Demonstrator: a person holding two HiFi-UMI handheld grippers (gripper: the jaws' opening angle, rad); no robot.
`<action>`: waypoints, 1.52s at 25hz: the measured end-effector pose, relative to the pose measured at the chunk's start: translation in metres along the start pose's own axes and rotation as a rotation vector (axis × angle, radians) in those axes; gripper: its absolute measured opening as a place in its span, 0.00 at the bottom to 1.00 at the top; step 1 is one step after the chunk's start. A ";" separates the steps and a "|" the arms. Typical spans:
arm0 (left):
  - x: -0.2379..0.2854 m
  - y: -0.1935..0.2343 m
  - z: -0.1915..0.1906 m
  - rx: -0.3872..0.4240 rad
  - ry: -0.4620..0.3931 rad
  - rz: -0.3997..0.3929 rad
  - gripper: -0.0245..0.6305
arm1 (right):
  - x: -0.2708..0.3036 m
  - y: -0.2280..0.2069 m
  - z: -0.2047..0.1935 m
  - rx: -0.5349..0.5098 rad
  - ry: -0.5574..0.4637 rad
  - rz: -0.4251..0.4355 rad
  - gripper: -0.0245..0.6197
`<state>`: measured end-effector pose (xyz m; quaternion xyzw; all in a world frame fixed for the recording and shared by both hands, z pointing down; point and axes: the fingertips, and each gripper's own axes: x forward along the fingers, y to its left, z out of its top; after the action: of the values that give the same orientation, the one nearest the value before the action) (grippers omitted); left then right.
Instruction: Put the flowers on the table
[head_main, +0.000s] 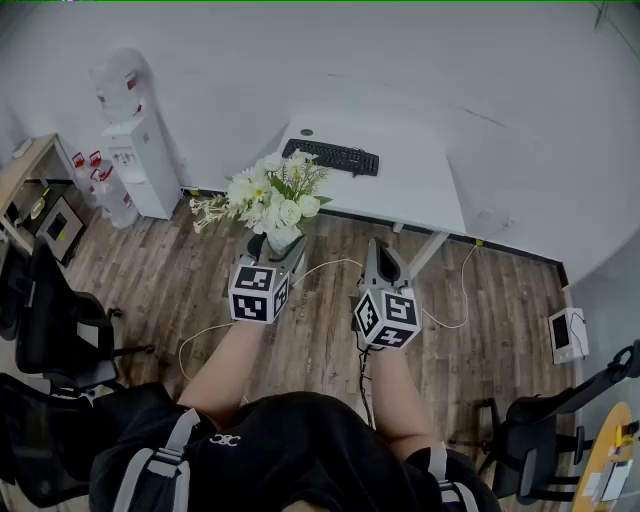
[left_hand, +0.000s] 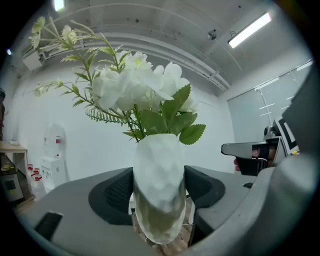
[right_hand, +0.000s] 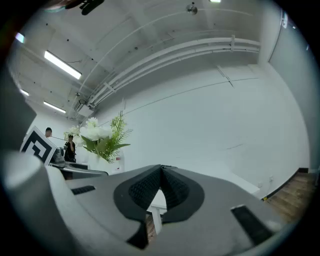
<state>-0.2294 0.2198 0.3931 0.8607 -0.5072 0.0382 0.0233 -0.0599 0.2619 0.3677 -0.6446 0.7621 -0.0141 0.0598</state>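
Note:
A bunch of white flowers (head_main: 270, 193) with green leaves stands in a faceted white vase (head_main: 283, 237). My left gripper (head_main: 284, 246) is shut on the vase, holding it upright in the air above the wooden floor. In the left gripper view the vase (left_hand: 157, 182) fills the gap between the two black pads (left_hand: 116, 194), with the flowers (left_hand: 142, 85) above. My right gripper (head_main: 381, 256) is beside it to the right, shut with nothing in it (right_hand: 161, 186). The white table (head_main: 410, 190) lies just ahead of both grippers.
A black keyboard (head_main: 331, 157) lies on the table's far left part. A water dispenser (head_main: 135, 150) stands at the left wall, with office chairs (head_main: 50, 320) at the left and a chair (head_main: 540, 430) at the right. White cables (head_main: 330, 265) trail over the floor.

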 end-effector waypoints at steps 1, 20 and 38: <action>0.000 0.001 -0.001 0.001 -0.002 -0.001 0.54 | 0.001 0.001 -0.001 0.003 -0.003 0.000 0.04; 0.025 0.057 -0.018 -0.011 0.008 -0.044 0.54 | 0.048 0.033 -0.019 0.019 -0.025 -0.023 0.04; 0.216 0.069 0.005 0.005 0.002 -0.014 0.54 | 0.216 -0.075 -0.025 0.029 -0.007 0.023 0.04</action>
<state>-0.1854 -0.0024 0.4073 0.8641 -0.5012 0.0402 0.0221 -0.0243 0.0352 0.3842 -0.6347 0.7691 -0.0222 0.0719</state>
